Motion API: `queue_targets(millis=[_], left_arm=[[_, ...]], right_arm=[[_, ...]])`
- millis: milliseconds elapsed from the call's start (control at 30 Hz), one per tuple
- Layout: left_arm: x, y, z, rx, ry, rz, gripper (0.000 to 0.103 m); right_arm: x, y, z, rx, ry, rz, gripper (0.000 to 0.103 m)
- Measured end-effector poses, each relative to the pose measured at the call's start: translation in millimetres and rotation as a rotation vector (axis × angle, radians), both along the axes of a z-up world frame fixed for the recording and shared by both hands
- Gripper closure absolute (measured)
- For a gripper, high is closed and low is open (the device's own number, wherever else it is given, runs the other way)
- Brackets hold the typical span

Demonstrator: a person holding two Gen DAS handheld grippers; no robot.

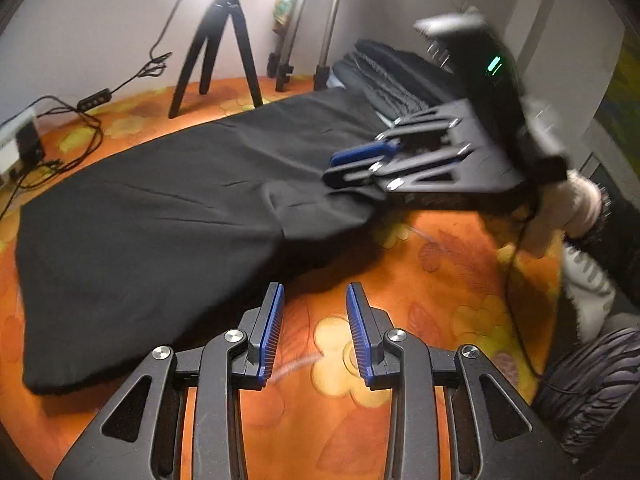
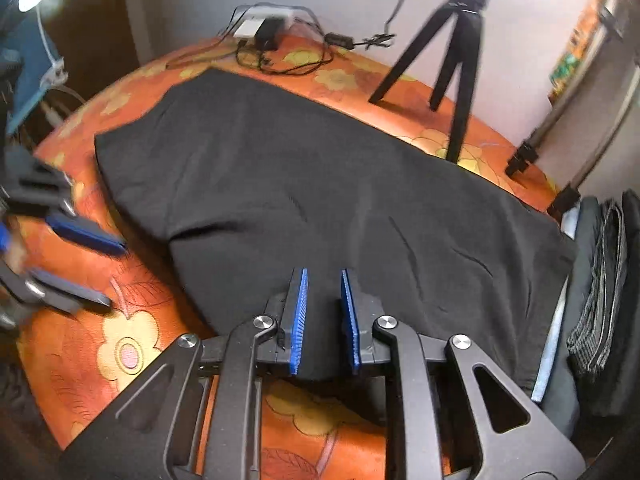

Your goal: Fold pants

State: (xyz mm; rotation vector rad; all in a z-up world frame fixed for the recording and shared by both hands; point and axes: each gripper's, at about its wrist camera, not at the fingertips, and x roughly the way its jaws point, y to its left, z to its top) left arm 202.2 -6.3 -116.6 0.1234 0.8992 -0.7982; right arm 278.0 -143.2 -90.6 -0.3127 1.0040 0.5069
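Note:
Black pants lie spread flat on the orange flowered cloth; they fill the middle of the right wrist view. My left gripper is open and empty, over bare cloth just off the near edge of the pants. My right gripper has its jaws apart over the near edge of the pants, with black fabric between the pads. In the left wrist view the right gripper sits at the right part of the pants. The left gripper shows at the left of the right wrist view.
A black tripod and light stands stand at the back. A power strip with cables lies at the far edge. A stack of dark folded clothes sits to the right. The person's leg is at the right.

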Motion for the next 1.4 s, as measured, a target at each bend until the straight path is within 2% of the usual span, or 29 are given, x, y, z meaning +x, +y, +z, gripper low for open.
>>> queue_targets(millis=[33,67,100,167,233,300,333,367,400,433,500,567,667,867,967,1000,1100,1267,1400], left_arm=[[0,-3,-2,0.004,0.0,0.0,0.072],[4,-5,-5,0.004,0.007,0.005,0.072],[8,-6,-7,0.004,0.015,0.011,0.072],[11,-8,-11,0.013,0.016,0.027,0.072],[14,-9,-13,0.019,0.012,0.039,0.072],[11,-9,-12,0.021,0.004,0.042,0.072],[11,-11,-12,0.025,-0.002,0.034,0.072],[10,-15,-13,0.035,-0.01,0.029,0.072],[11,-18,-14,0.043,-0.015,0.024,0.072],[10,-21,-14,0.049,-0.018,0.016,0.071],[10,-26,-14,0.055,-0.027,0.015,0.065],[13,-30,-15,0.057,-0.038,0.02,0.056],[19,-33,-15,0.063,-0.053,0.043,0.05],[31,-41,-14,0.046,-0.084,0.088,0.038],[37,-47,-15,-0.012,-0.047,0.088,0.038],[36,-48,-14,-0.052,-0.025,0.067,0.038],[19,-50,-10,-0.102,-0.013,-0.003,0.04],[-2,-42,-13,-0.111,0.028,-0.061,0.04],[-9,-38,-18,-0.092,0.05,-0.067,0.04]], right_arm=[[-1,-6,3,0.026,0.016,0.002,0.083],[-3,-12,5,0.05,0.027,0.008,0.076],[-5,-15,7,0.07,0.037,0.018,0.063],[-15,-20,11,0.11,0.045,0.059,0.048],[-26,-17,11,0.088,0.022,0.098,0.047],[-34,-6,5,0.003,-0.023,0.133,0.047],[-34,-3,2,-0.02,-0.03,0.137,0.049],[-32,1,-2,-0.046,-0.033,0.134,0.064],[-28,2,-5,-0.056,-0.025,0.125,0.086],[-23,2,-7,-0.055,-0.011,0.105,0.093],[-15,-1,-7,-0.027,-0.004,0.082,0.096],[-10,-3,-4,-0.011,-0.007,0.07,0.097],[-7,-9,2,0.045,0.01,0.066,0.097],[-2,-18,3,0.062,0.016,0.035,0.097],[-2,-22,3,0.08,0.019,0.021,0.097],[-2,-23,3,0.084,0.018,0.019,0.097],[-3,-33,10,0.097,0.004,-0.01,0.096],[-13,-44,24,0.135,-0.01,-0.034,0.096],[-27,-28,28,0.162,0.006,0.017,0.096]])
